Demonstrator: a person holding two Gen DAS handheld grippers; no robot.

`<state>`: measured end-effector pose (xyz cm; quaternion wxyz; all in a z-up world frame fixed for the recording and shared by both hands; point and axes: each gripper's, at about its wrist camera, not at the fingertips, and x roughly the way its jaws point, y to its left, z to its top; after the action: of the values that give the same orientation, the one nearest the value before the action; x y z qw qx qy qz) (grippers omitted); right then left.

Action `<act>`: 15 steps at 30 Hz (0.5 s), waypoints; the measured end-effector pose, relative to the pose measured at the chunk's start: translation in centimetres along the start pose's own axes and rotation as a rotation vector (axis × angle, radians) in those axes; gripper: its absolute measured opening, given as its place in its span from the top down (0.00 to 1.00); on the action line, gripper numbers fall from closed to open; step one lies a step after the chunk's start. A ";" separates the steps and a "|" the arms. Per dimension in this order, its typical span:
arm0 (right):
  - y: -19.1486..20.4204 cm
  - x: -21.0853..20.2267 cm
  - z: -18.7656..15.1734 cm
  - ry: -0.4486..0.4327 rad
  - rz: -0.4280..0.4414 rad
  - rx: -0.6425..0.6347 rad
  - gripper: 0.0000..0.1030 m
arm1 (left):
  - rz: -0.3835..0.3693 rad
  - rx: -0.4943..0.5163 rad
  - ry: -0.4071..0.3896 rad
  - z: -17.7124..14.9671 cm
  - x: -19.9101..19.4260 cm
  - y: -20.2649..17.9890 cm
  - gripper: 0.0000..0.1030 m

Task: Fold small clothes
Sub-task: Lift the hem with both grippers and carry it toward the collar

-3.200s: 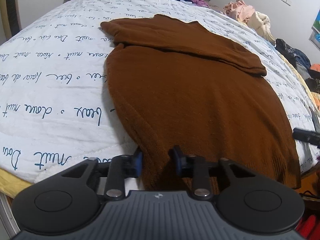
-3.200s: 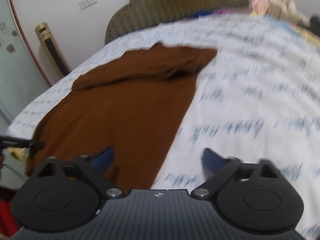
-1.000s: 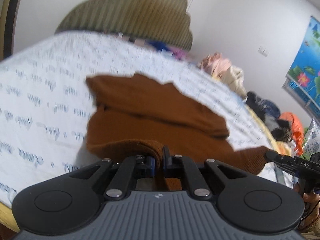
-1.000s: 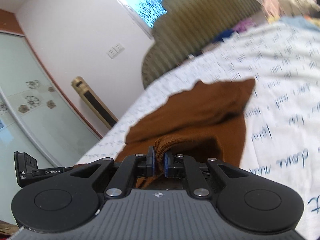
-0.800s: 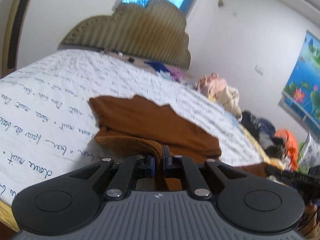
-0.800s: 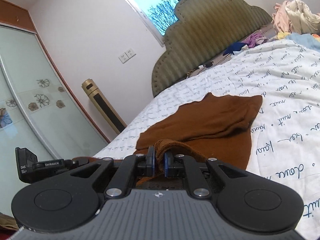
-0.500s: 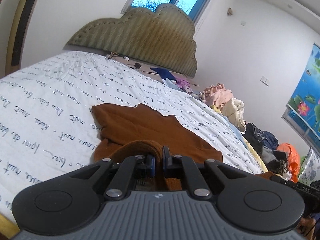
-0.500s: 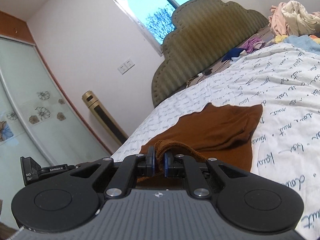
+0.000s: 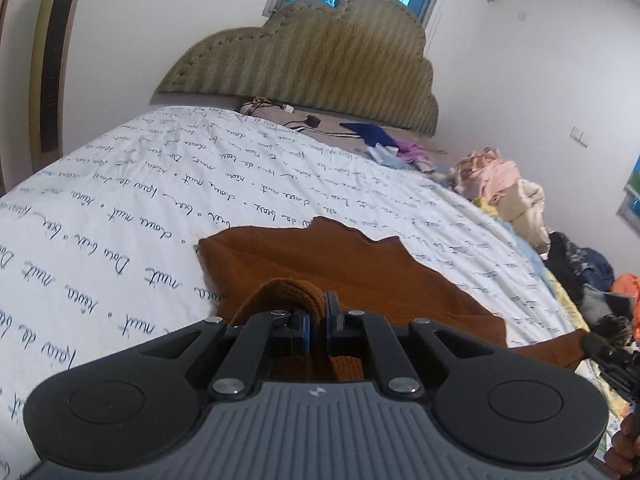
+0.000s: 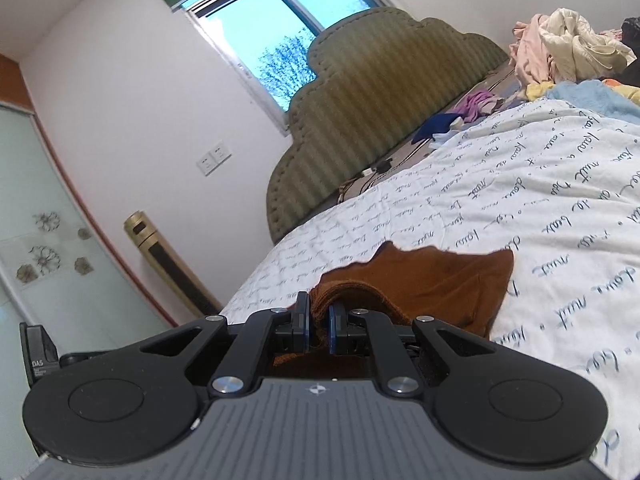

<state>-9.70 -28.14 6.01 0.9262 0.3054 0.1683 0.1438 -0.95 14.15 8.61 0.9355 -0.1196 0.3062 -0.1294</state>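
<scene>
A brown knitted sweater [image 9: 360, 268] lies on the white quilt with blue script [image 9: 140, 200]; it also shows in the right wrist view [image 10: 440, 276]. My left gripper [image 9: 318, 320] is shut on one corner of the sweater's hem, which bunches up between the jaws. My right gripper [image 10: 318, 324] is shut on the other hem corner in the same way. Both hold the hem lifted above the bed, over the sweater's far part. The right gripper's tip [image 9: 608, 354] shows at the right edge of the left wrist view.
A padded olive headboard [image 9: 320, 60] stands at the far end. A pile of loose clothes [image 9: 504, 192] lies along the bed's right side, also in the right wrist view [image 10: 560, 52]. A gold standing unit [image 10: 172, 268] and glass door are at the left.
Both grippers went from open at the flat sweater's hem to shut on it, then lifted it and carried it toward the headboard. The visible flat part has shrunk.
</scene>
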 end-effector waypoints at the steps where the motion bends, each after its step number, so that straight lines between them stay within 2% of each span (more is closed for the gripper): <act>1: -0.1 0.6 0.2 -0.005 -0.009 -0.002 0.87 | 0.007 0.005 0.004 0.3 0.5 -0.2 0.93; 10: -1.5 6.0 2.0 -0.048 -0.098 -0.015 0.87 | 0.103 0.050 0.021 3.7 4.4 -1.2 0.93; 15: -2.8 8.7 2.8 -0.052 -0.126 0.011 0.87 | 0.114 0.065 0.033 5.5 7.2 -1.6 0.93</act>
<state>-0.32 -28.48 4.46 0.9357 0.3031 0.1638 0.0762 7.75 11.13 9.52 0.9396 -0.0694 0.3234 -0.0877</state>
